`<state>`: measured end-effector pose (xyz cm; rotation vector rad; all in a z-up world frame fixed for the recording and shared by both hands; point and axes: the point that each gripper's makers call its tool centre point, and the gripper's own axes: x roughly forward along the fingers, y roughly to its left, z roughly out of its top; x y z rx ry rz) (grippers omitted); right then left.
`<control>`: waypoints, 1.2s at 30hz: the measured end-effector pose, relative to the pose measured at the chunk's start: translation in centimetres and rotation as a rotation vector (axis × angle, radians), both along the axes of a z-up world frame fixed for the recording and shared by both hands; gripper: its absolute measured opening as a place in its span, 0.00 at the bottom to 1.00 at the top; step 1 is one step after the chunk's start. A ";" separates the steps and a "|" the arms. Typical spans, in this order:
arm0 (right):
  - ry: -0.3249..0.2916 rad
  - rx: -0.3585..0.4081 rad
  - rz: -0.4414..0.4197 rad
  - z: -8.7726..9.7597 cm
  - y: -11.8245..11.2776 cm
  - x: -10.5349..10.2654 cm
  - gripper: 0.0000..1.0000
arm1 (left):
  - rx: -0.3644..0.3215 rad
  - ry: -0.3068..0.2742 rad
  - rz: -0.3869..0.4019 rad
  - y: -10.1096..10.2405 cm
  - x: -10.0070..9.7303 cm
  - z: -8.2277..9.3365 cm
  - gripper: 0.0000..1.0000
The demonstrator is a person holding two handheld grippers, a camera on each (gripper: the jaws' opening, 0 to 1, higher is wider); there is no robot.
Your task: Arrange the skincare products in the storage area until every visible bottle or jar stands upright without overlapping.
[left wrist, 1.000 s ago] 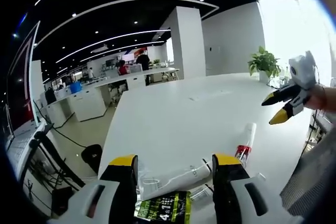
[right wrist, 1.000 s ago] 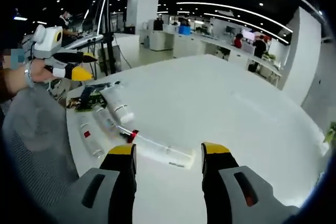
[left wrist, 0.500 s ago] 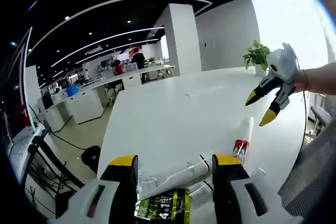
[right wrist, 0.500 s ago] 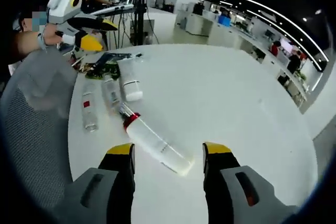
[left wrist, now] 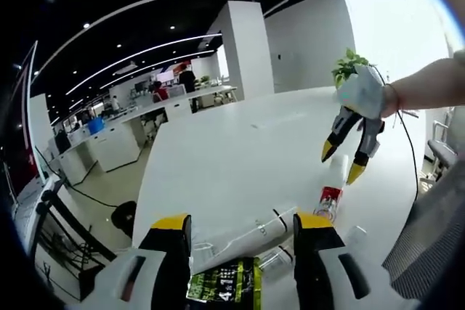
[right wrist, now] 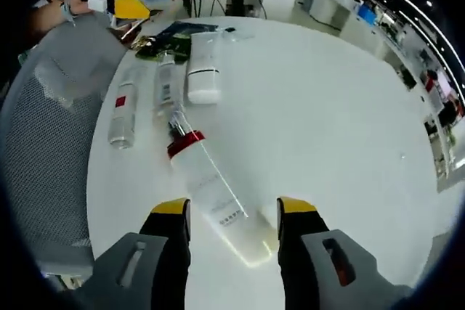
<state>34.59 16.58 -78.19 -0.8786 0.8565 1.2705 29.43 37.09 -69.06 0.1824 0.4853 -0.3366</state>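
In the left gripper view, the left gripper (left wrist: 241, 234) hangs low over the near edge of the white surface (left wrist: 240, 157), its yellow-tipped jaws wide apart and holding nothing. Between them lie a dark green sachet (left wrist: 225, 283) and a white tube (left wrist: 243, 236) on its side. Further right a red-collared white bottle (left wrist: 333, 188) lies flat, and just above it the right gripper (left wrist: 340, 162) points down with its jaws apart and nothing between them, carried by a person's hand.

In the right gripper view, a grey mesh chair back (right wrist: 47, 136) sits at the left beside the surface (right wrist: 327, 99). The left gripper (right wrist: 134, 5) shows at the upper left above the sachet (right wrist: 168, 38). Next come three products lying flat side by side: a clear bottle with a red label (right wrist: 123, 113), a slim clear bottle (right wrist: 166, 88) and the white tube (right wrist: 204, 64). The red-collared white bottle (right wrist: 214, 194) lies on its side, its base between the right gripper's (right wrist: 234, 217) open jaws, which have not closed on it.
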 end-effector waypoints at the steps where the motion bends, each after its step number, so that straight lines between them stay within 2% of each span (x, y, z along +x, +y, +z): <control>1: 0.006 -0.016 0.016 -0.1 0.0 0.0 0.42 | 0.000 0.001 -0.003 -0.1 0.0 0.0 0.59; 5: 0.049 -0.089 0.087 -0.8 -0.3 -0.5 0.36 | 0.000 0.005 -0.014 -0.3 0.0 -0.1 0.59; 9: 0.050 -0.126 0.110 -0.8 -0.4 -0.6 0.35 | 0.004 0.012 -0.021 -0.4 -0.1 -0.2 0.59; 12: 0.064 -0.185 0.155 -1.1 -0.9 -1.3 0.30 | 0.005 0.015 -0.022 -0.4 -0.1 -0.3 0.59; 17: 0.088 -0.192 0.179 -1.2 -1.2 -3.2 0.27 | 0.003 0.016 -0.024 -0.5 -0.2 -0.3 0.59; 21: 0.065 -0.210 0.215 -1.2 -1.4 -3.8 0.27 | 0.005 0.019 -0.031 -0.6 -0.3 -0.5 0.59; 27: 0.117 -0.241 0.206 -1.3 -2.4 -5.7 0.27 | 0.010 0.025 -0.035 -0.7 -0.3 -0.6 0.58; 31: 0.150 -0.295 0.227 -1.5 -3.2 -7.2 0.27 | 0.013 0.028 -0.038 -0.7 -0.3 -0.7 0.58; 35: 0.112 -0.325 0.250 -2.4 -3.3 -7.2 0.28 | 0.021 0.031 -0.044 -0.8 -0.4 -0.8 0.58; 36: 0.073 -0.327 0.234 -2.6 -3.3 -6.9 0.29 | 0.025 0.033 -0.043 -0.8 -0.4 -0.9 0.58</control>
